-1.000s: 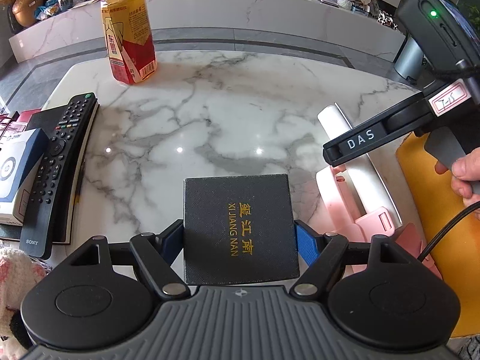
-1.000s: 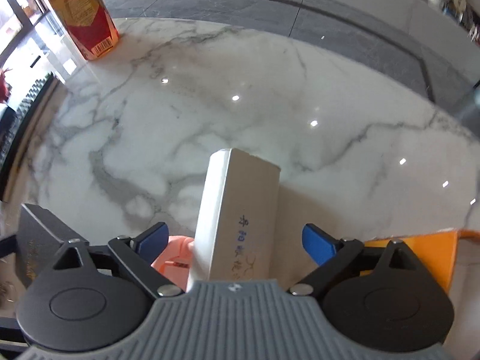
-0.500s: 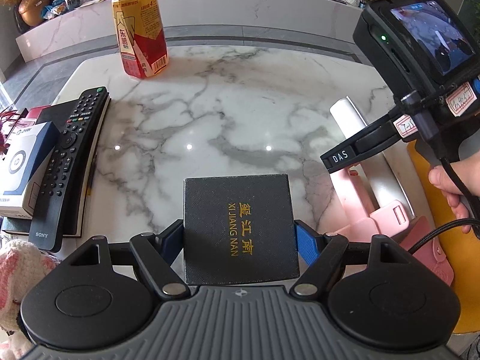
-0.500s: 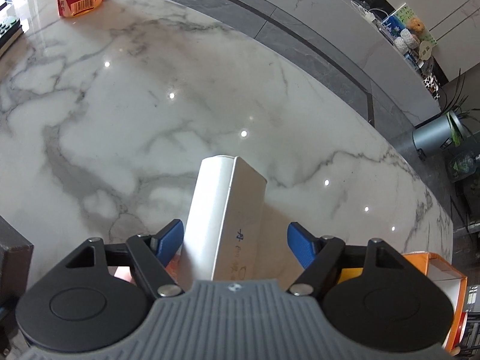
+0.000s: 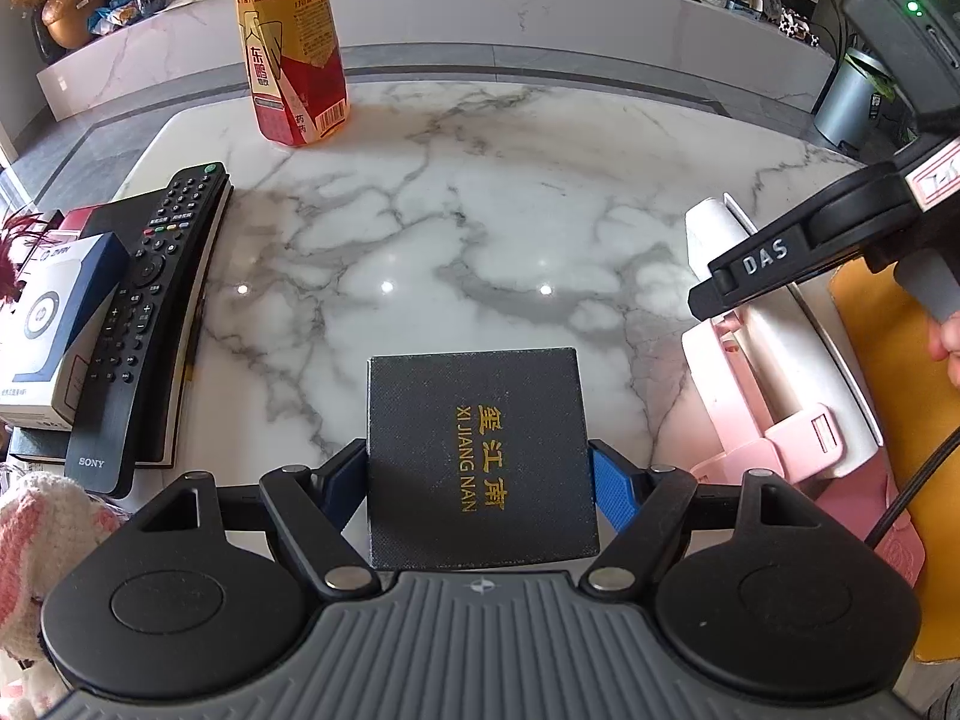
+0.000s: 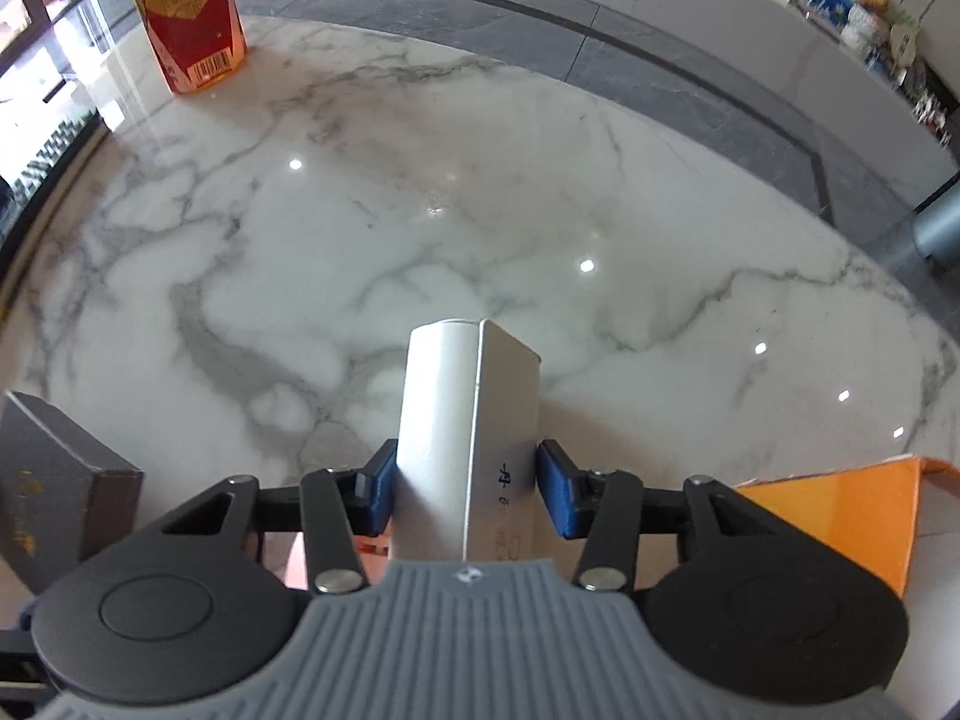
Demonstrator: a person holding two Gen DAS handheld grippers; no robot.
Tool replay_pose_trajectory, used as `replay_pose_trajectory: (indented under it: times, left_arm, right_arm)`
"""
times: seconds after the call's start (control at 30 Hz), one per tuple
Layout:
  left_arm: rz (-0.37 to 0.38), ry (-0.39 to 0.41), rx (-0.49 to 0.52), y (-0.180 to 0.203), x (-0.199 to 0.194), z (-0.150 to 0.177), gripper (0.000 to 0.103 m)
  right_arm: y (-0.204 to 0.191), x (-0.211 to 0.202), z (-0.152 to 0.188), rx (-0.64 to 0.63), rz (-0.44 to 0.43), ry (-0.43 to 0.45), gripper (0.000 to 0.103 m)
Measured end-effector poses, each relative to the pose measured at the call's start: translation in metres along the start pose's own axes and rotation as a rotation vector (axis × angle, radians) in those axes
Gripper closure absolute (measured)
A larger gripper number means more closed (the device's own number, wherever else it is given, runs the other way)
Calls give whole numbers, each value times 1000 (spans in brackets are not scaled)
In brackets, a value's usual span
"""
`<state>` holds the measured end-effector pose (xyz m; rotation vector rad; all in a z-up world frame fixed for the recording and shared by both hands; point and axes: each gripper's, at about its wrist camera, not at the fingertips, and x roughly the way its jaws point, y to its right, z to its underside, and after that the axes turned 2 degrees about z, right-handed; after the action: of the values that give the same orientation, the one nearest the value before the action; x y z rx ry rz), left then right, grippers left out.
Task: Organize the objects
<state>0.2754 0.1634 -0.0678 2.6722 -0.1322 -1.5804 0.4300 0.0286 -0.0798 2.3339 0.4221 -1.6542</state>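
Note:
My left gripper (image 5: 480, 480) is shut on a flat black box (image 5: 480, 456) with gold lettering, held just above the marble table (image 5: 480, 240). The black box also shows at the left edge of the right wrist view (image 6: 60, 480). My right gripper (image 6: 465, 489) is shut on a long white box (image 6: 468, 420), both blue pads pressed to its sides. In the left wrist view the white box (image 5: 774, 330) lies on a pink case (image 5: 750, 420) at the right, with the right gripper's black body above it.
A yellow-red drink bottle (image 5: 294, 48) stands at the far left of the table. A black remote (image 5: 150, 312) lies on a book with a blue-white box (image 5: 48, 324) at the left edge. An orange box (image 6: 840, 510) sits at the right. A knitted toy (image 5: 36, 540) is near-left.
My right gripper's jaws have shut onto the white box; they stood wide around it before. My left gripper still holds the black box in the same place.

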Motion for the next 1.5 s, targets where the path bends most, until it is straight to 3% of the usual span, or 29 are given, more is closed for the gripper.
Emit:
replay_pose_trajectory:
  times: [0.17,0.33,0.5,0.6,0.67,0.83,0.9,1.03,1.13,1.33,1.5]
  left_arm:
    - [-27,-28,-35,1,12,-10,14]
    - [-61,-28,-89,5,19,-29,14]
    - [-83,-47,-109,9,28,-28,14]
    - [-88,-61,-105,10,33,-23,14]
    - [-88,-65,-103,11,33,-23,14]
    - [-90,-63,-100,12,32,-23,14]
    - [-89,-63,-100,12,32,-23,14]
    - [-91,-62,-97,12,32,-22,14]
    - [-94,-58,-88,14,31,-21,14]
    - [-90,-58,-85,12,30,-20,14]
    - [-91,-57,-81,12,30,-21,14]
  right_arm:
    - [42,7,4,224,-196,-73,59]
    - [53,10,10,245,-243,-85,68]
    - [69,16,12,298,-291,-103,70]
    - [68,15,11,276,-249,-96,64]
    - [63,13,9,228,-190,-89,47]
    - [65,15,11,215,-254,-96,44]
    - [66,16,9,206,-268,-107,44]
    - [44,11,13,57,-195,-74,50]
    - [19,6,18,-37,-139,-61,71]
    - [-17,0,28,-230,22,-21,70]
    - [-9,5,26,-185,-17,-43,71]
